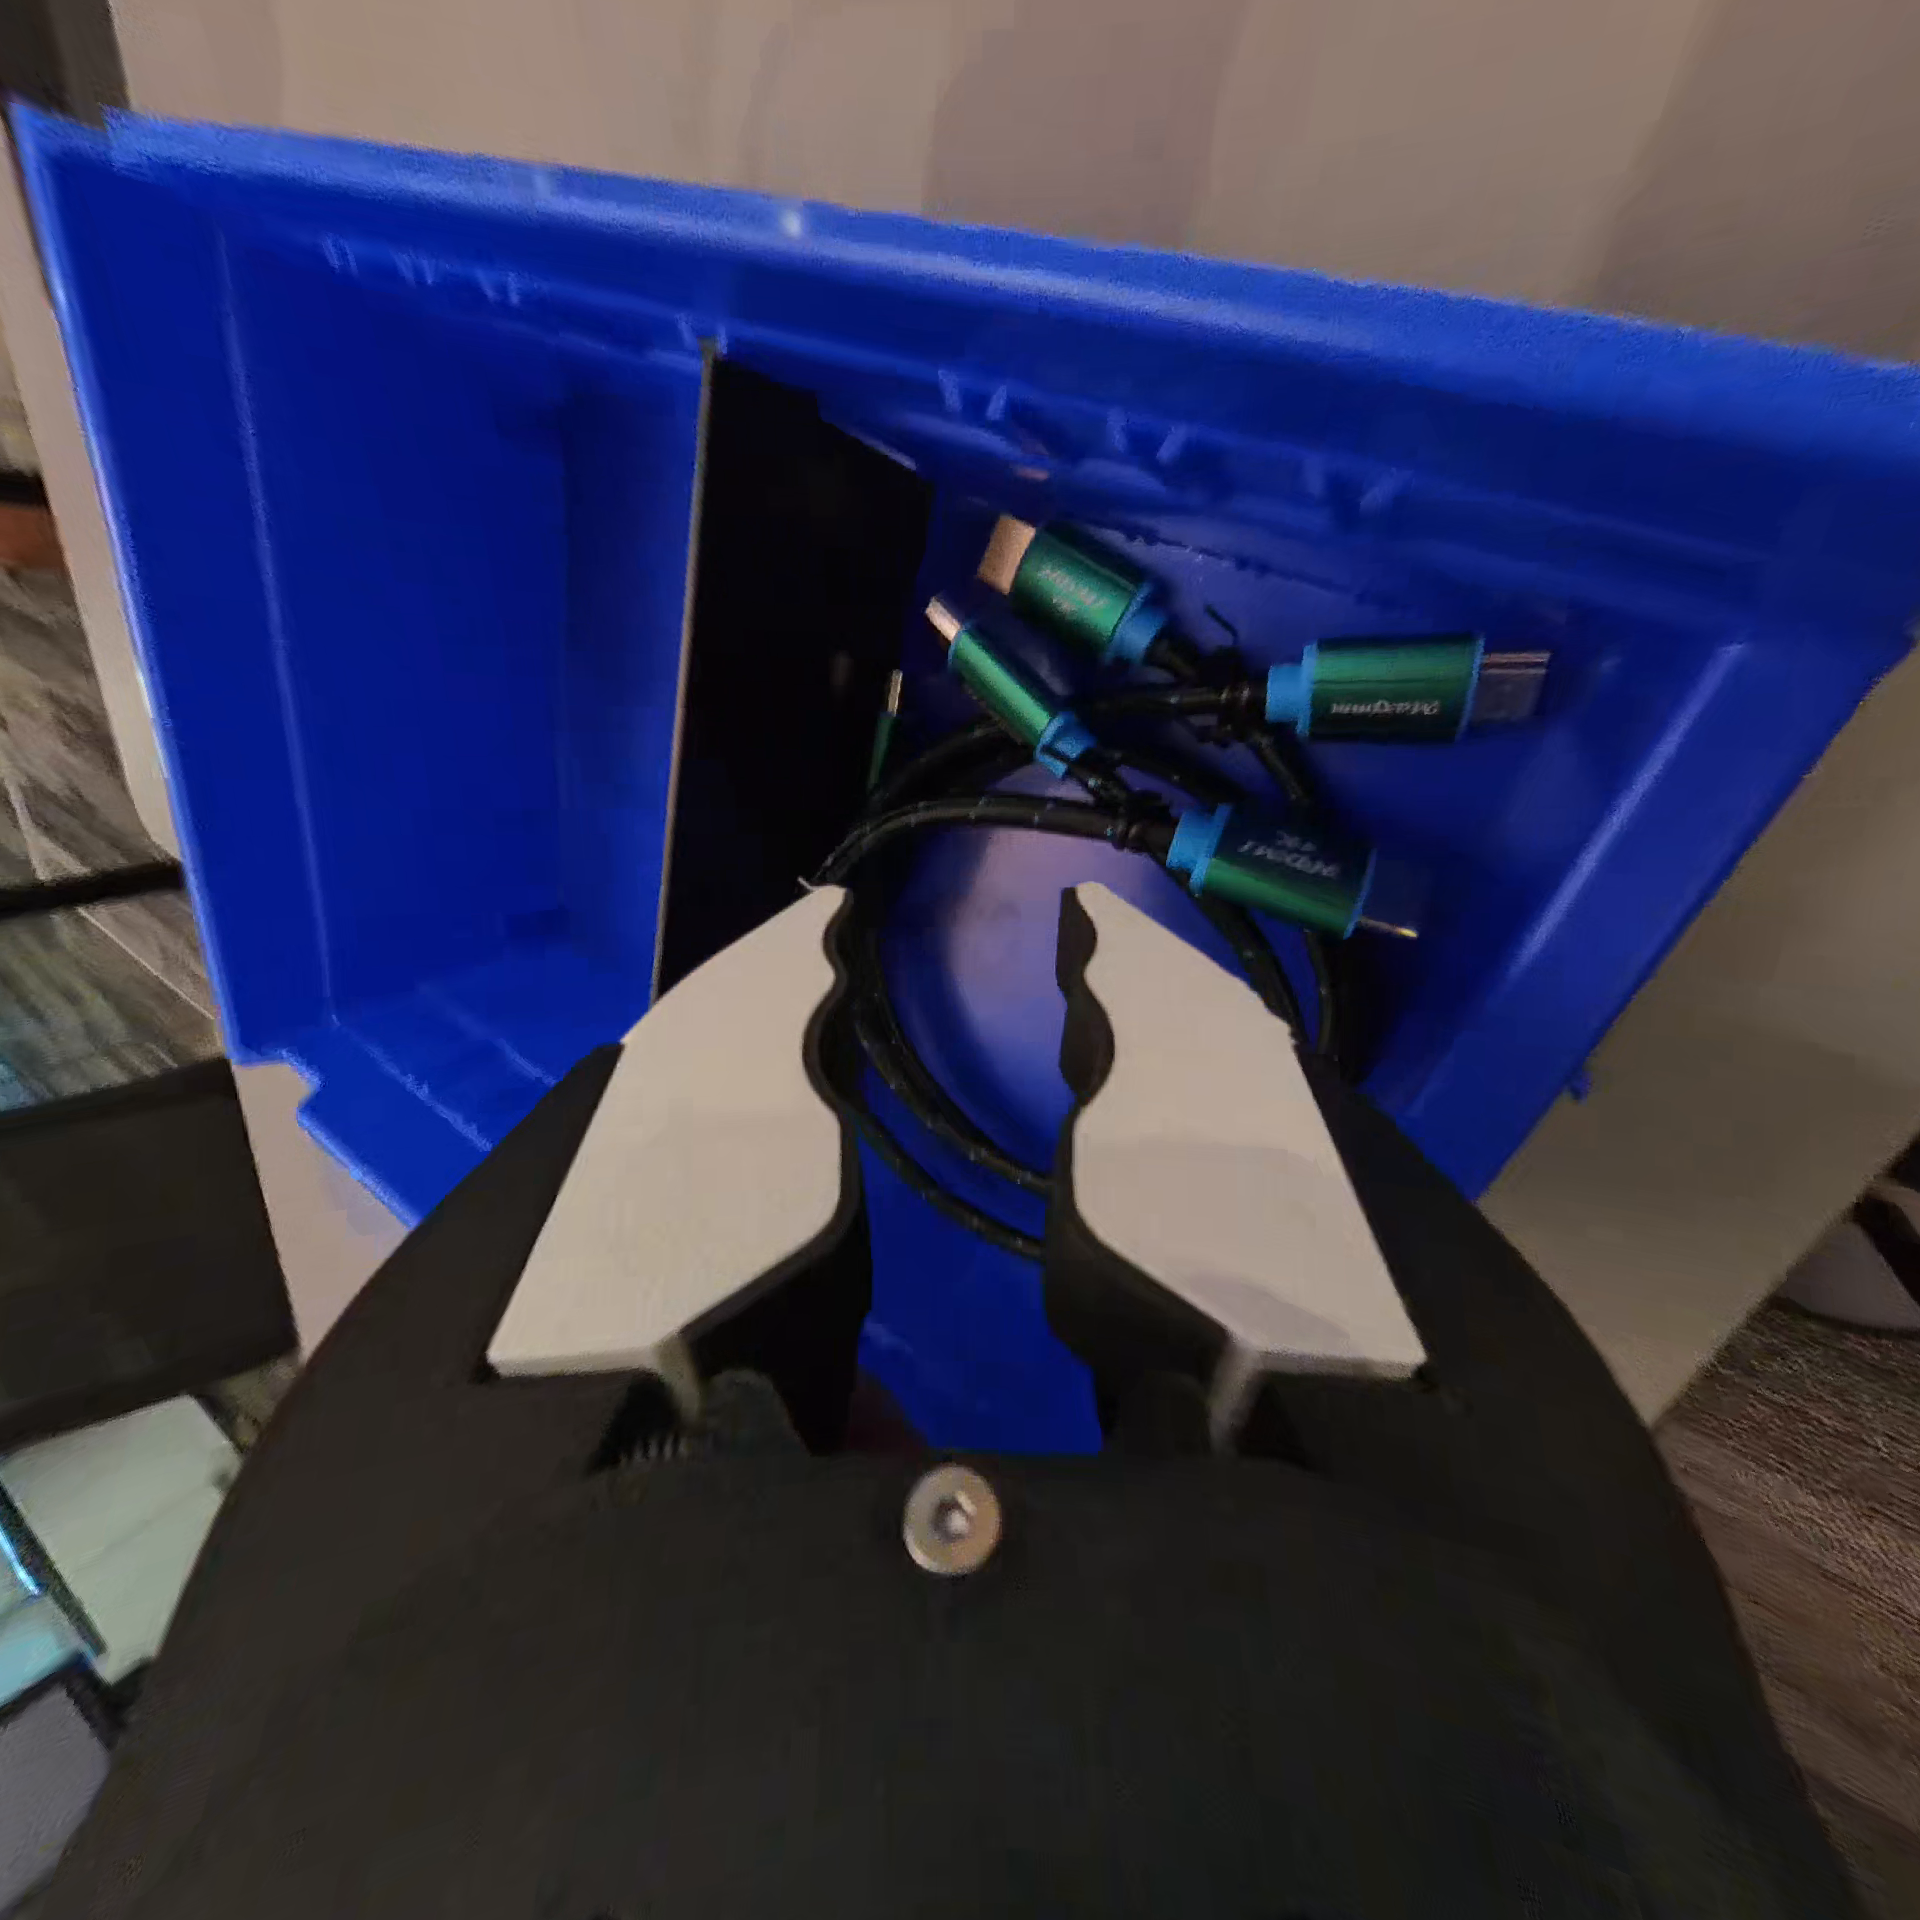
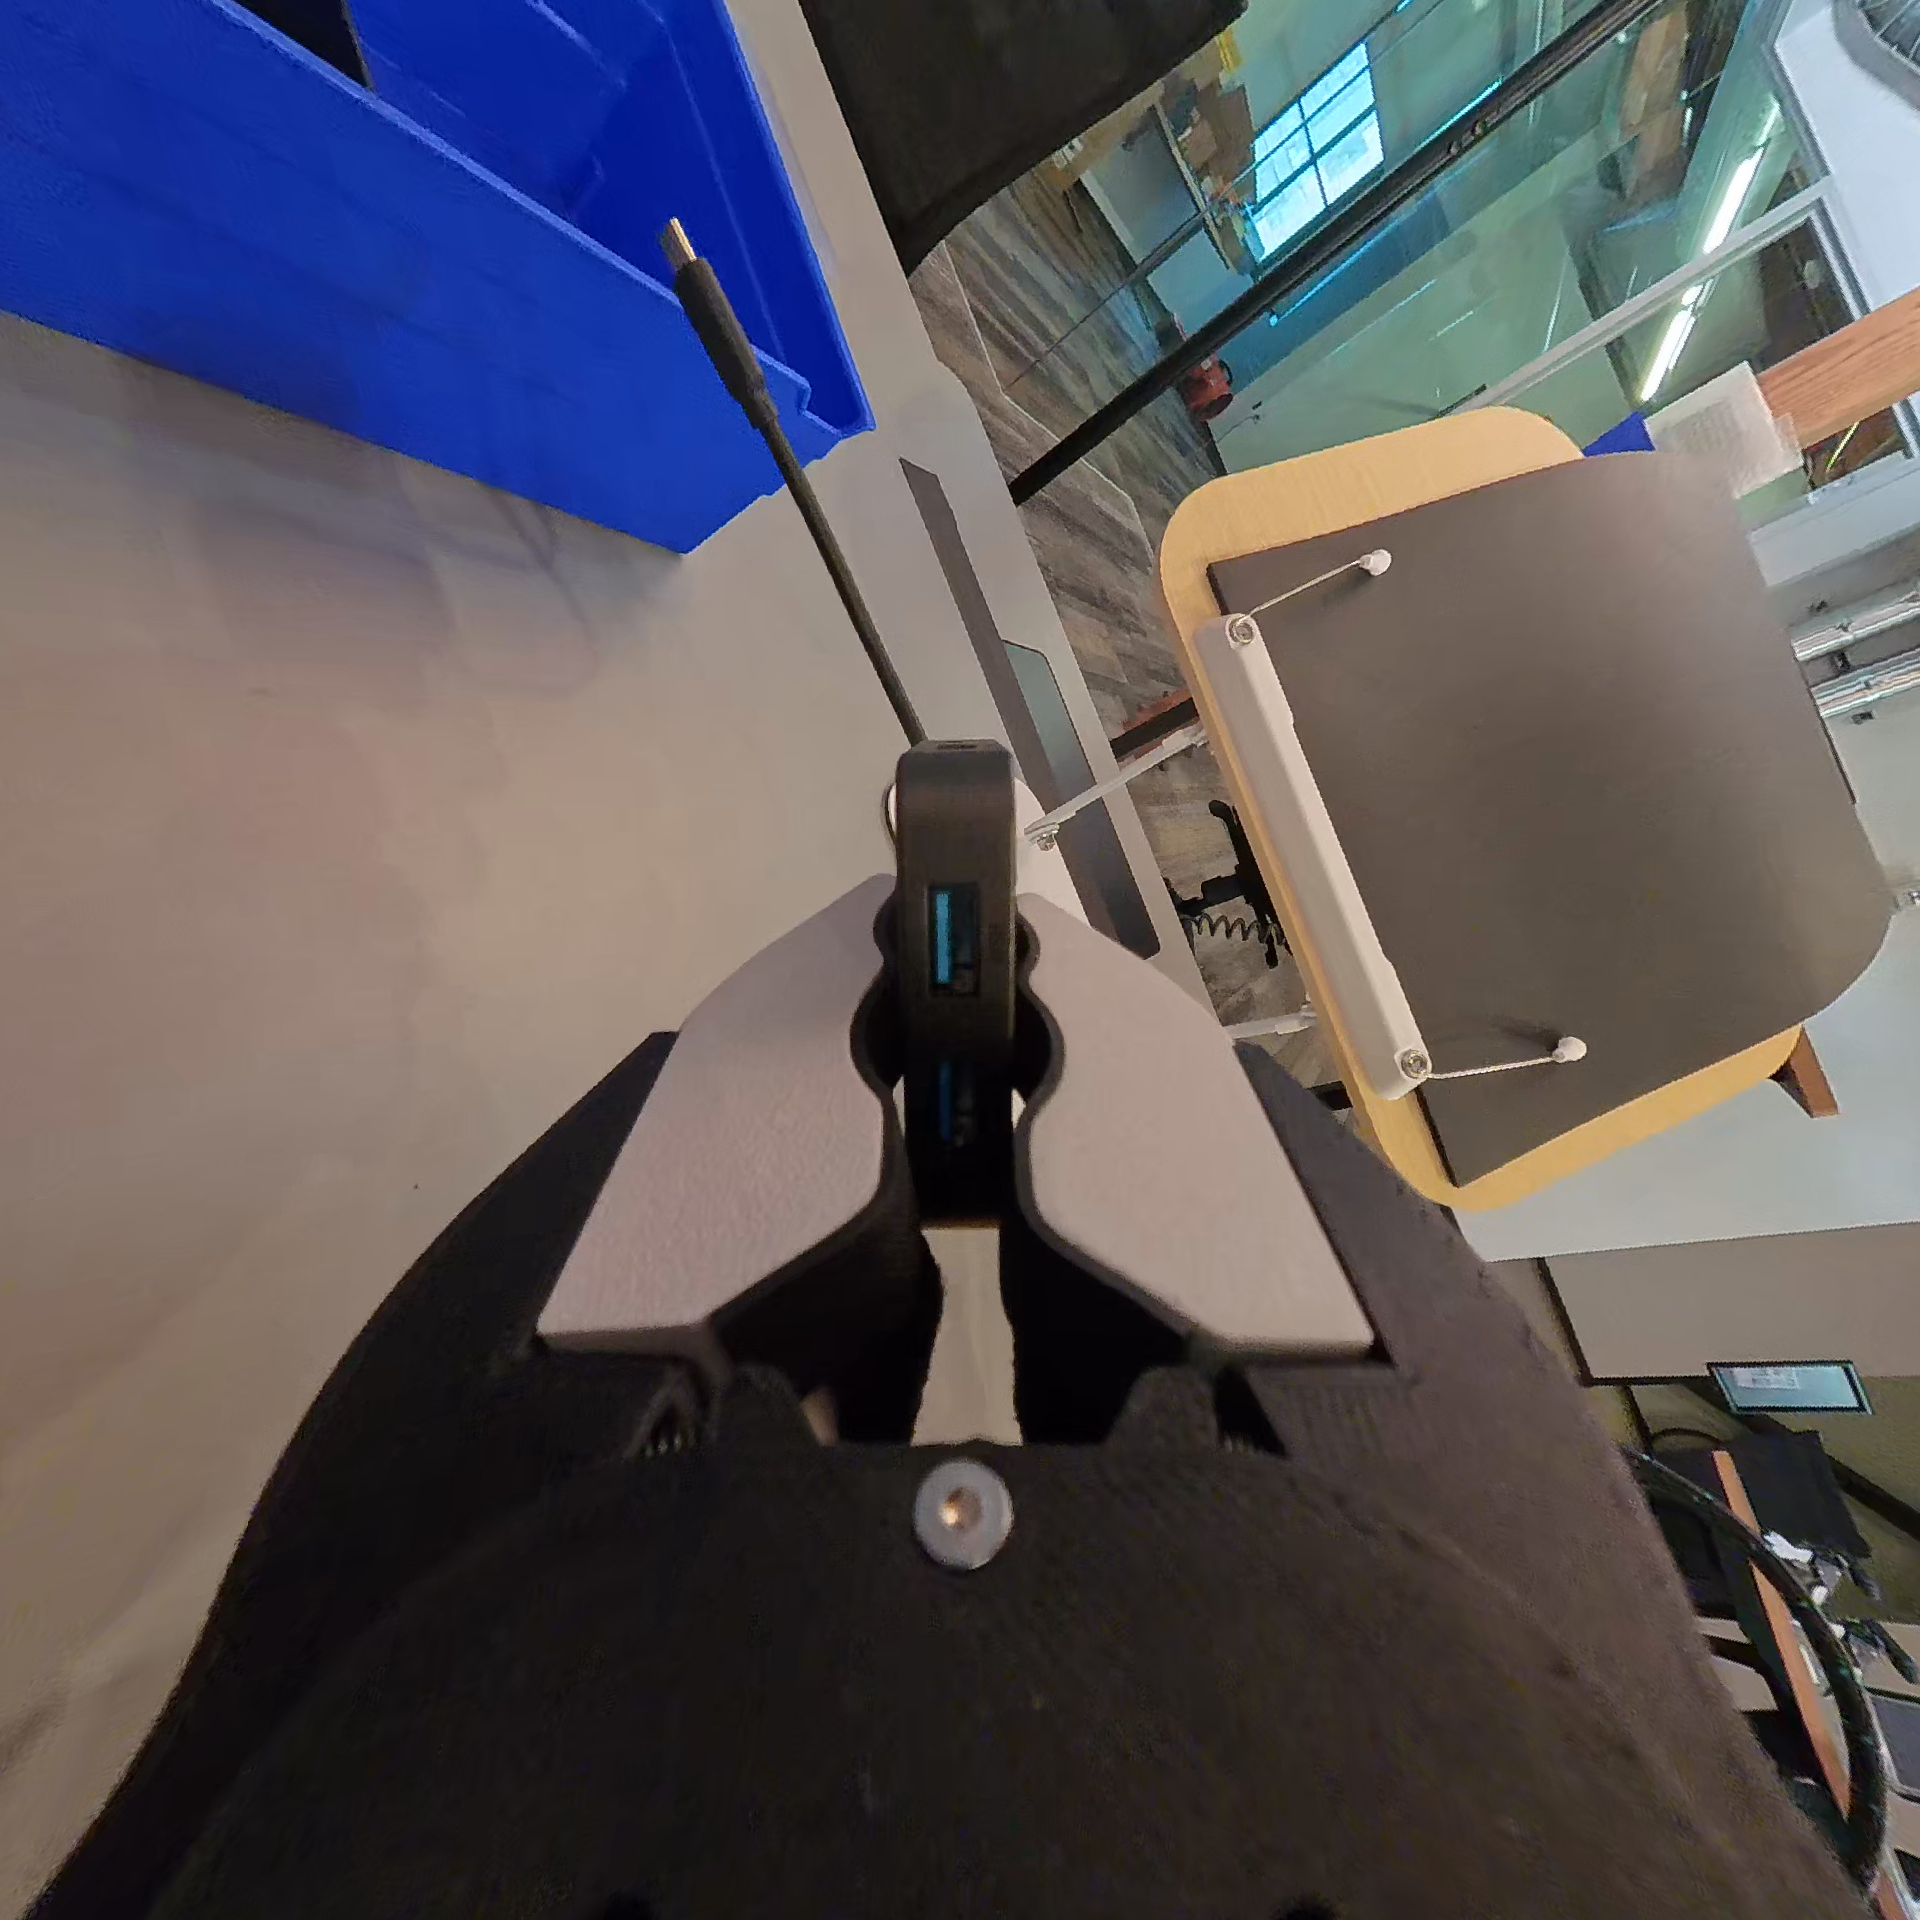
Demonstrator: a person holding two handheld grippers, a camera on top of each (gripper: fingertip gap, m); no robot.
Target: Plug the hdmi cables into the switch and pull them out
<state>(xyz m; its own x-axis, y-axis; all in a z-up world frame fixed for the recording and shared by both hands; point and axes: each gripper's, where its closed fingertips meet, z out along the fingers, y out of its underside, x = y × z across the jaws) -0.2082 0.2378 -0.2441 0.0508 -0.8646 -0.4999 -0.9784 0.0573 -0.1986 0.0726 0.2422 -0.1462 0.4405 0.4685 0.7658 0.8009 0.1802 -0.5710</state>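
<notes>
Several HDMI cables with green plugs (image 1: 1273,868) and black braided cord (image 1: 904,1060) lie coiled in the right compartment of a blue bin (image 1: 416,644). My left gripper (image 1: 961,899) is open above the bin, its fingertips over the cable loops, holding nothing. My right gripper (image 2: 951,935) is shut on the black switch (image 2: 954,935), held edge-on above the white table (image 2: 312,883), with blue ports showing on its edge. The switch's own thin black cable (image 2: 821,540) sticks out stiffly towards the blue bin (image 2: 312,260), ending in a small plug (image 2: 681,244).
A black divider panel (image 1: 769,665) stands in the bin, separating the left compartment from the cables. Beyond the table edge stand a wooden-edged dark table top (image 2: 1538,810) with a white bar, a glass wall and grey floor (image 2: 1091,436). There is about 30 cm between the tips of the two grippers.
</notes>
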